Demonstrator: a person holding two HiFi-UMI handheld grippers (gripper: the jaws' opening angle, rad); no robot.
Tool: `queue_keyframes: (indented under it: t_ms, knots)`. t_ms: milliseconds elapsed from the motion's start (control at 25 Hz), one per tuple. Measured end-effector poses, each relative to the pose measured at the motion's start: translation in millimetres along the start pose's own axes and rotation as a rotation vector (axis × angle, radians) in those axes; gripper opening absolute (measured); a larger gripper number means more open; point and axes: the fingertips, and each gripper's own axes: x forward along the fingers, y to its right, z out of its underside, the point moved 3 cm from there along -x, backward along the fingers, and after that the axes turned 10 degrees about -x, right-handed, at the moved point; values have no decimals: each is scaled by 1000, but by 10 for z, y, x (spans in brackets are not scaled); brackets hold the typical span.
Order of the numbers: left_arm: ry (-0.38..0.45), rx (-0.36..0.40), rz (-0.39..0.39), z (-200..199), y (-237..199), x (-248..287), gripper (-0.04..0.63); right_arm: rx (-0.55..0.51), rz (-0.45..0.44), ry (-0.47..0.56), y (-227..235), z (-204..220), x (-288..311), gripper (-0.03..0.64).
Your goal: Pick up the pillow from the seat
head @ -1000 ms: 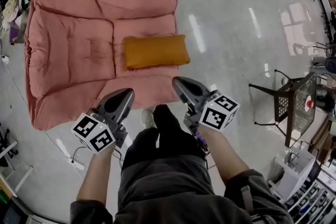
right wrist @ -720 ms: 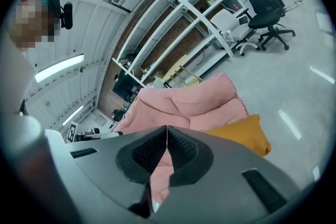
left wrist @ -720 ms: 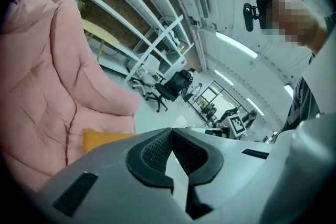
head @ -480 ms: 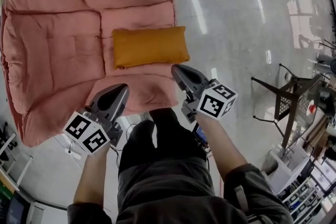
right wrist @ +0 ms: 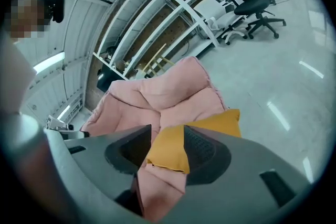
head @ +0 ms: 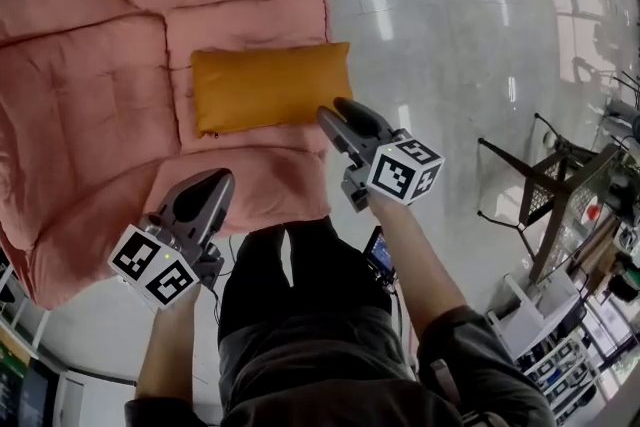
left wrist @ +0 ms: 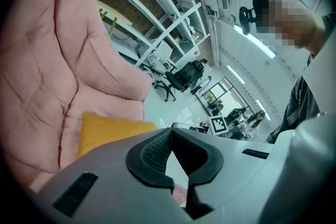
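Pillow [head: 265,87] lies nine-to-three, at ten o'clock from your nearer right gripper [head: 330,115], whose jaws are opening and grip nothing; the left gripper [head: 212,183] is pressed together.

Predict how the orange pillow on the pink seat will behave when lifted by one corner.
The pillow looks plump with soft edges, so it will probably droop rather than stay stiff. Stuffed fabric like this is likely light for its size. Lying flat on the seat, it should not roll.
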Motion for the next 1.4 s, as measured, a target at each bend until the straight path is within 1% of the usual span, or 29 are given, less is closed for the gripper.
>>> queue_keyframes:
  t_ms: [240,320,400,440,520,640,760,920,1040,1120,1160,1200,1240,1320,1400]
  knots:
    - [-26,-35,-16,-11,-188,145,11,-17,89,-70,543,150,205,255]
    - [-33,-45,-25,-18,-248,163,11,-17,112,-95,701,211,250,283]
    - [-40,-53,-32,-16,-297,170,11,-13,127,-129,841,309,292,325]
    - [-44,-54,-34,-13,-326,181,11,-3,121,-146,901,367,324,343]
    - [-53,-53,-34,-5,-394,229,11,38,80,-176,996,483,419,378]
    - [-67,-54,-31,4,-473,309,11,58,21,-235,1077,642,574,394]
    - [-74,-68,-28,28,-523,362,11,89,-22,-259,1131,760,681,396]
    - [-81,-81,-26,89,-561,402,11,149,-109,-280,1207,877,761,394]
    - [-81,-89,-31,111,-560,401,11,157,-152,-310,1228,957,779,393]
    - [-78,-91,-33,121,-552,407,11,128,-158,-315,1196,956,793,388]
    - [-74,-92,-32,126,-537,408,11,103,-153,-316,1176,950,790,361]
    - [-71,-94,-31,131,-515,403,11,80,-146,-315,1147,944,782,314]
    - [-67,-96,-29,133,-485,392,11,59,-140,-312,1109,929,769,281]
    - [-58,-97,-29,122,-408,351,11,32,-128,-300,1023,874,732,240]
    - [-46,-91,-32,84,-330,289,11,24,-121,-290,944,810,685,219]
